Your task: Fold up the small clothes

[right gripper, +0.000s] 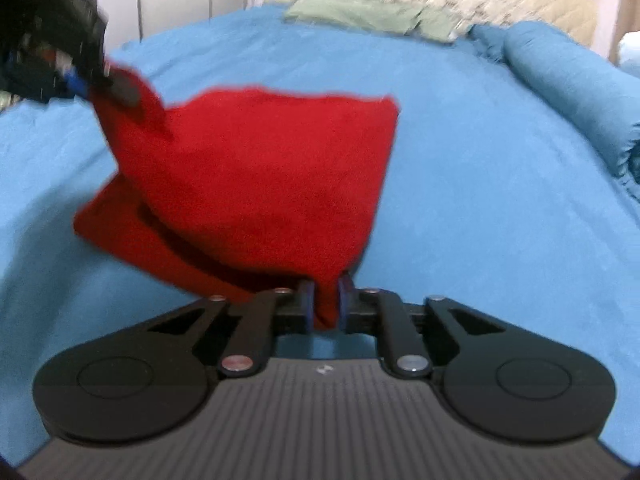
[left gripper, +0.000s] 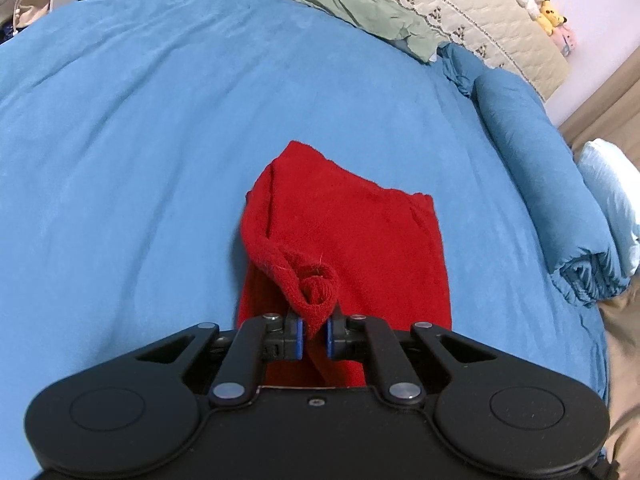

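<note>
A small red knit garment [left gripper: 352, 232] lies partly on the blue bed cover [left gripper: 140, 140]. My left gripper [left gripper: 314, 334] is shut on a bunched corner of the garment and holds it lifted above the rest. My right gripper [right gripper: 325, 306] is shut on another corner of the red garment [right gripper: 260, 176], which hangs raised between the two grippers. In the blurred right wrist view the left gripper [right gripper: 92, 80] shows at the upper left, pinching the far corner.
A green cloth [left gripper: 352, 4] and a beige quilted blanket [left gripper: 480, 12] lie at the far side of the bed. A rolled blue duvet [left gripper: 552, 176] runs along the right edge. Plush toys [left gripper: 536, 0] sit at the far right.
</note>
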Demonstrator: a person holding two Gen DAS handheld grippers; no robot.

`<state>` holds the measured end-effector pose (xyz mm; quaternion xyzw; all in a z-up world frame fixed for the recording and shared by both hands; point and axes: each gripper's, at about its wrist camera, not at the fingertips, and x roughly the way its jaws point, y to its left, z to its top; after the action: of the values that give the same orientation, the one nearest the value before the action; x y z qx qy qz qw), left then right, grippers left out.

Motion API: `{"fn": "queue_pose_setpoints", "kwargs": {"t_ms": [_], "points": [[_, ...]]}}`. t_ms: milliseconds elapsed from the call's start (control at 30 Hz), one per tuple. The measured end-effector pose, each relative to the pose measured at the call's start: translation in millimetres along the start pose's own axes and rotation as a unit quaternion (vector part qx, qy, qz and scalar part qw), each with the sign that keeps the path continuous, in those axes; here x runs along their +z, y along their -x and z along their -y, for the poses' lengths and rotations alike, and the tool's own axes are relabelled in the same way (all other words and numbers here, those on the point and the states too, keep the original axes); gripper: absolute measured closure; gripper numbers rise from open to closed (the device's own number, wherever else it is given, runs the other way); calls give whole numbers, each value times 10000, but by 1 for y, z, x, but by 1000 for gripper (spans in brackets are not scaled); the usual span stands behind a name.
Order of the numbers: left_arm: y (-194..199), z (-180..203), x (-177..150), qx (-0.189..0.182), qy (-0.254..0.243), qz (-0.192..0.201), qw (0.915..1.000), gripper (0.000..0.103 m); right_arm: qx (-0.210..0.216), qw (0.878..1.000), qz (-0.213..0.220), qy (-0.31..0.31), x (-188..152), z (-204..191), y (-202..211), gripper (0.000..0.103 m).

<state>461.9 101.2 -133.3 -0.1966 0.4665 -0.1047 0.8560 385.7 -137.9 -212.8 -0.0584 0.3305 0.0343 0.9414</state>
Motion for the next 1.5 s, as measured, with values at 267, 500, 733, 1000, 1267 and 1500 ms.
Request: {"fn": "queue_pose_setpoints", "kwargs": {"t_ms": [267,500,733,1000,1267,1500], "points": [[-9,-15,-47,186,50,-234,9995,94,2,9970,-199,-750,-14,34,-2,82],[-38,-29,-79,443,-25,-357,9984,93,205,9937,-515,-974,-29,44,-10,82],[-4,-3,-68,962,-769,-4,9924,51,543,9954,-391,-685,-4,63,19,25],[-6,25,3,1307,-1669,364,9766,0,850,9912,-403,-932,89,89,8,0],[-84,-7,57,290,-1044,-740,9914,20,1542,9669,-1328,-1540,129,102,-96,0],[-111,-18,53,208,-1127,-1045,9879,31,1736,9425,-1993,-2047,106,101,-154,4]]}}
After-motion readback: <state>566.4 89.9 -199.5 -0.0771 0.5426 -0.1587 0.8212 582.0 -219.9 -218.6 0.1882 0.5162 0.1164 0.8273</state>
